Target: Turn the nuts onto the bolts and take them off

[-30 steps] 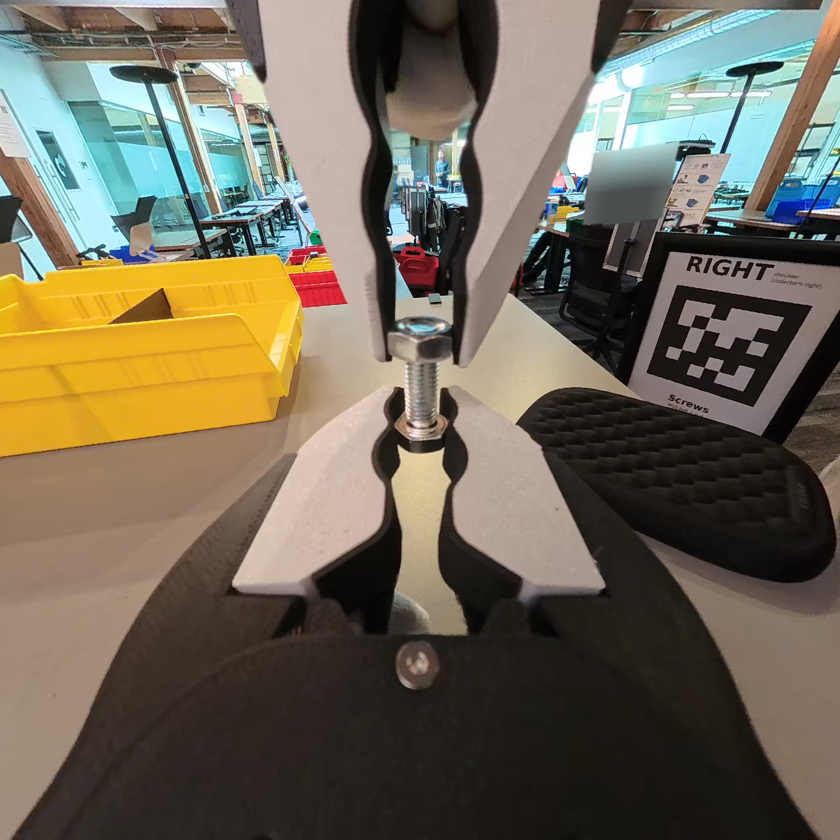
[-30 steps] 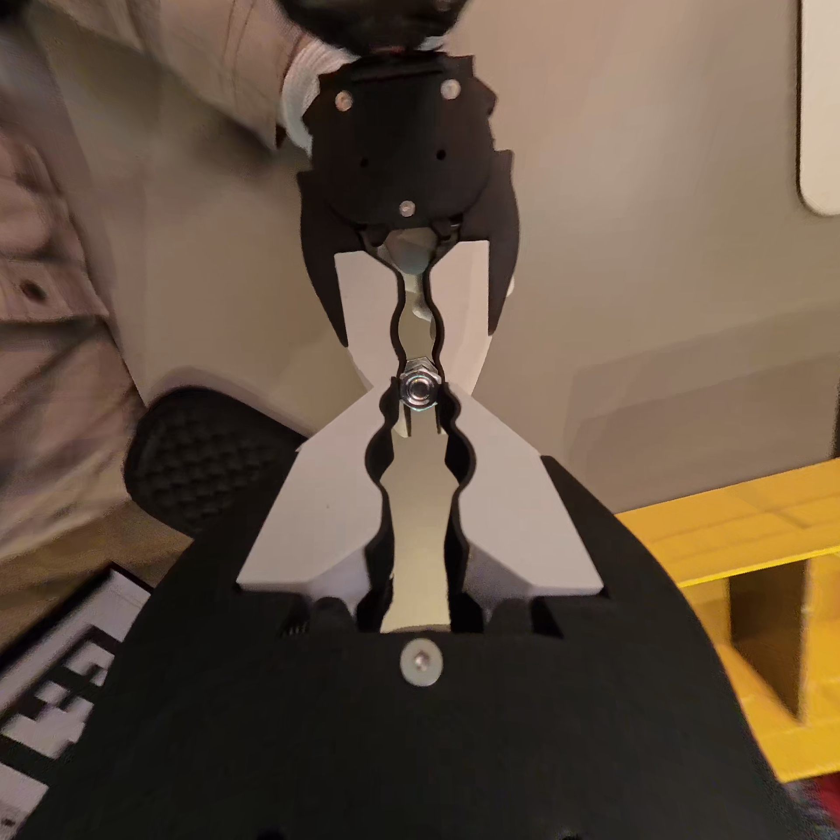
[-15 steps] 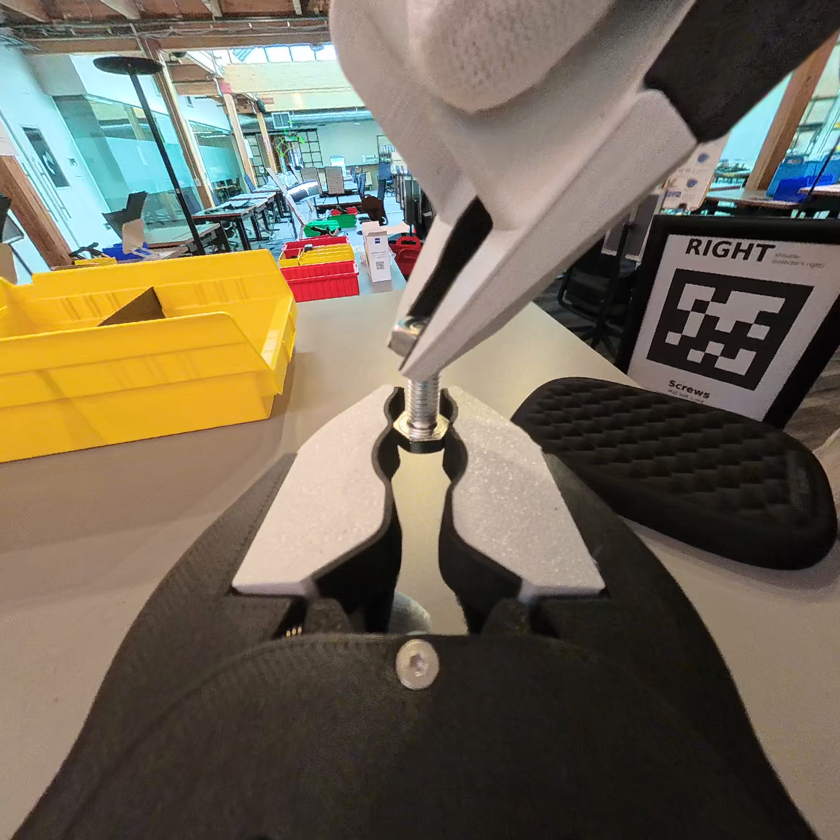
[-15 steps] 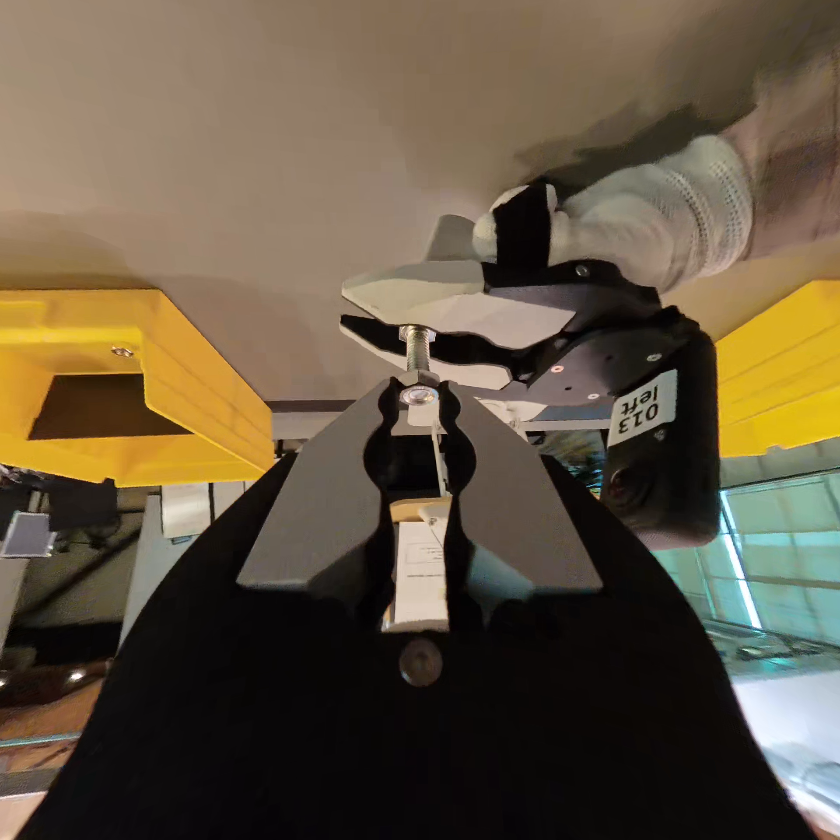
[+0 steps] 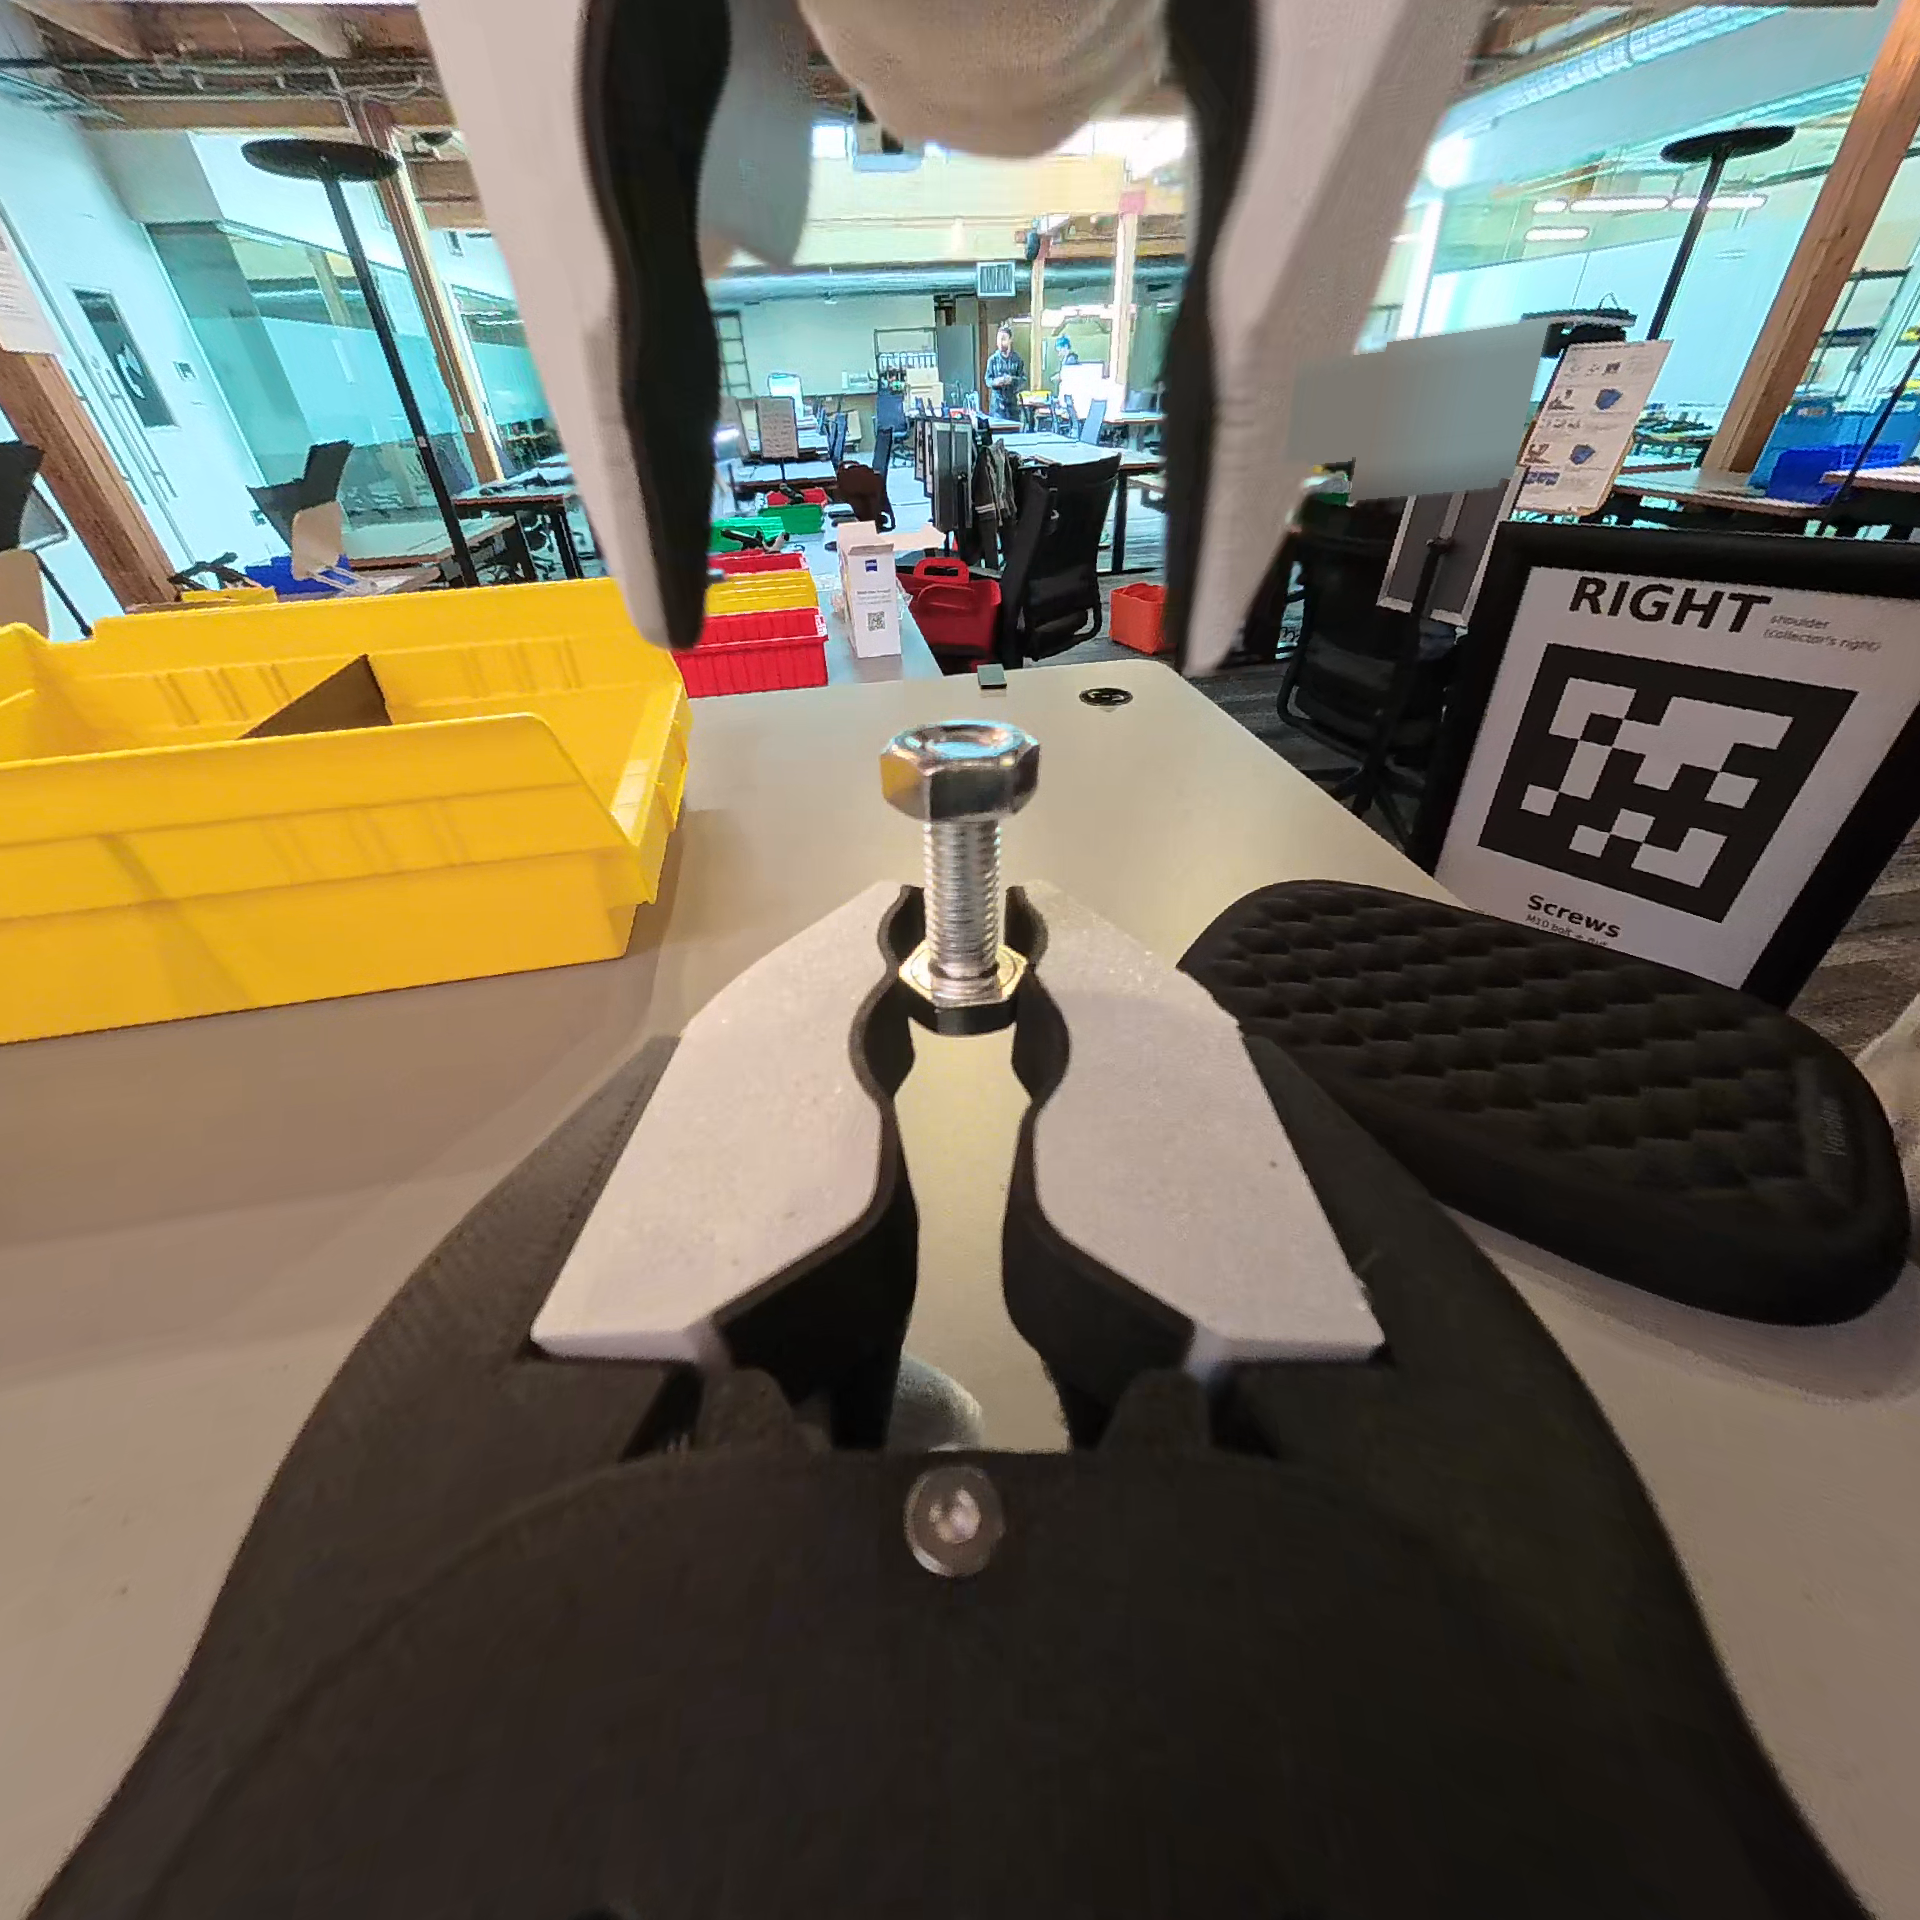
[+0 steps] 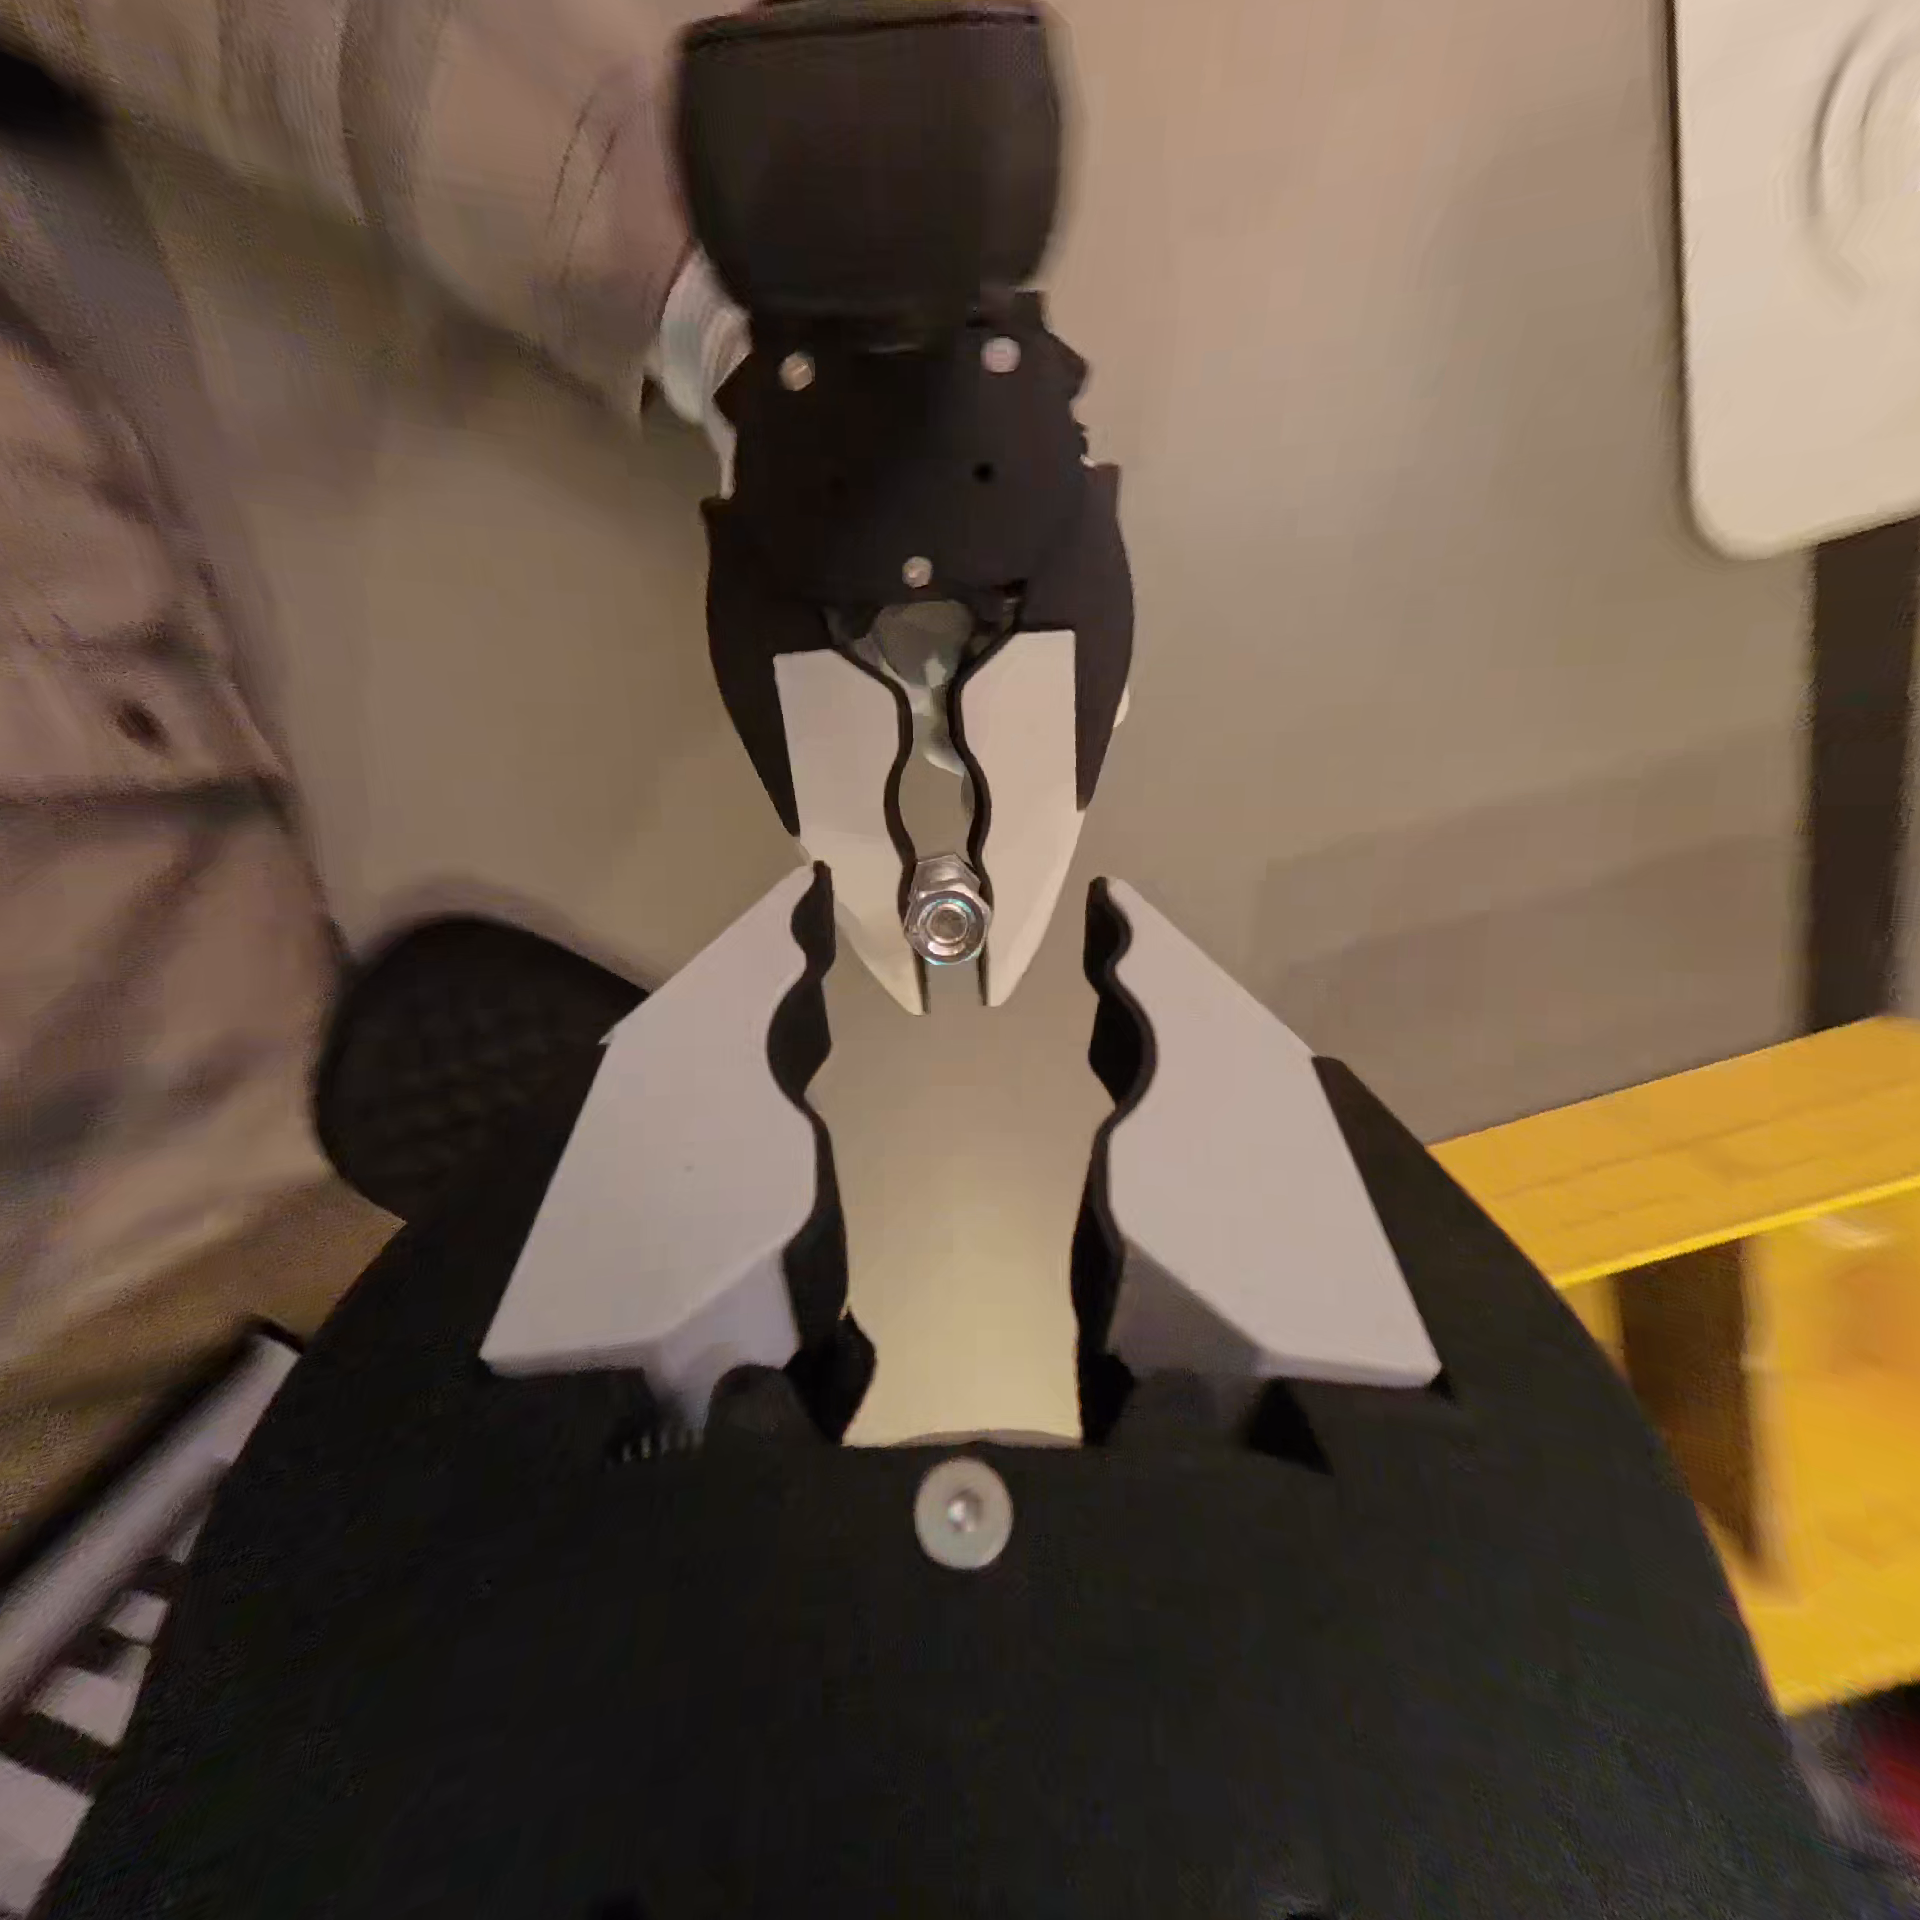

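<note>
A silver bolt (image 5: 958, 790) stands upright, head up, threaded through a hex nut (image 5: 961, 979). My left gripper (image 5: 961, 914) is shut on the nut and holds it above the grey table (image 5: 312, 1195). My right gripper (image 5: 930, 644) hangs open above the bolt head, one finger on each side, not touching it. In the right wrist view I look down on the bolt head (image 6: 945, 925). The right gripper (image 6: 961, 894) is open around it, and the left gripper (image 6: 951, 997) beyond is shut on the nut.
A yellow bin (image 5: 312, 831) stands on the table to the left. A black textured pad (image 5: 1538, 1091) and a framed sign with a square marker (image 5: 1662, 769) are on the right. A person's sleeve (image 6: 156, 727) is beside the left gripper. The gap from one gripper's tips to the other's is roughly 7 cm.
My right gripper was shut on the bolt head and twisted round it. It has now let go, opened wide and lifted above the head. The left gripper has kept its hold on the nut.
</note>
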Available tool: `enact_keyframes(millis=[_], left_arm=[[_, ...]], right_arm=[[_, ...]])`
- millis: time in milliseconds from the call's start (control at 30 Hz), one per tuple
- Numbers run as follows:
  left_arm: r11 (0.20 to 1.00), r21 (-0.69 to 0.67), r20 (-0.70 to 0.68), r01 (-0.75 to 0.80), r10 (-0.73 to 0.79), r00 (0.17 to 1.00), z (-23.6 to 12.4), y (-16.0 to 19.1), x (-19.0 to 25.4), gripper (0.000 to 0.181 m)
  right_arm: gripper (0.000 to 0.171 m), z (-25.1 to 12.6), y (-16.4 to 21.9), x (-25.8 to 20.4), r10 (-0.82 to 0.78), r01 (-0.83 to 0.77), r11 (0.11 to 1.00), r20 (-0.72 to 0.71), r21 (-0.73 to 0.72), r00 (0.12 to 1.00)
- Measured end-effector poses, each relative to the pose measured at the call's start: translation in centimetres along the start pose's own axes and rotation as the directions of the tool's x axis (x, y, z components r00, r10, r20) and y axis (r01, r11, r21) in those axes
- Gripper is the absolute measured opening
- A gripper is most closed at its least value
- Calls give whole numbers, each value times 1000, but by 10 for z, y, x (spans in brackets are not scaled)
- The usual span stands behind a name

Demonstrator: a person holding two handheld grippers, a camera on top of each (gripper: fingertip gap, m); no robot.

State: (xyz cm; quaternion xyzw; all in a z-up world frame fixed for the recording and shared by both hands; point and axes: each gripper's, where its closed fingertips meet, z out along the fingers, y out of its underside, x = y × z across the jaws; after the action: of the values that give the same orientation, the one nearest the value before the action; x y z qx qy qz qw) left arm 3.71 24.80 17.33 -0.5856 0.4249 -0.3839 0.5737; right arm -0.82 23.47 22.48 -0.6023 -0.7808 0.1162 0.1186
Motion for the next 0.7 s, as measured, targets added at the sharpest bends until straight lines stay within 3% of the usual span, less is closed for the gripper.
enact_keyframes(millis=[100,233,300,433,567,700], left_arm=[[1000,-1,1,-1,1,1000,0,0,0,15],[1000,0,0,1,-1,1000,0,0,0,15],[1000,-2,1,2,-2,1000,0,0,0,15],[1000,-4,-1,-2,2,1000,0,0,0,15],[1000,-7,-4,-3,3,1000,1,1,1,15],[1000,-10,-6,-8,8,1000,1,1,2,15]], right_arm=[[40,8,11,3,190,-191,981,42,26,981],[31,15,14,-2,219,-221,975,62,27,974],[15,15,12,-2,210,-212,977,49,38,977],[15,15,12,-2,171,-172,985,39,25,984],[15,16,12,-4,24,-24,1000,45,-2,999],[15,17,11,-8,-319,321,945,35,-66,947]])
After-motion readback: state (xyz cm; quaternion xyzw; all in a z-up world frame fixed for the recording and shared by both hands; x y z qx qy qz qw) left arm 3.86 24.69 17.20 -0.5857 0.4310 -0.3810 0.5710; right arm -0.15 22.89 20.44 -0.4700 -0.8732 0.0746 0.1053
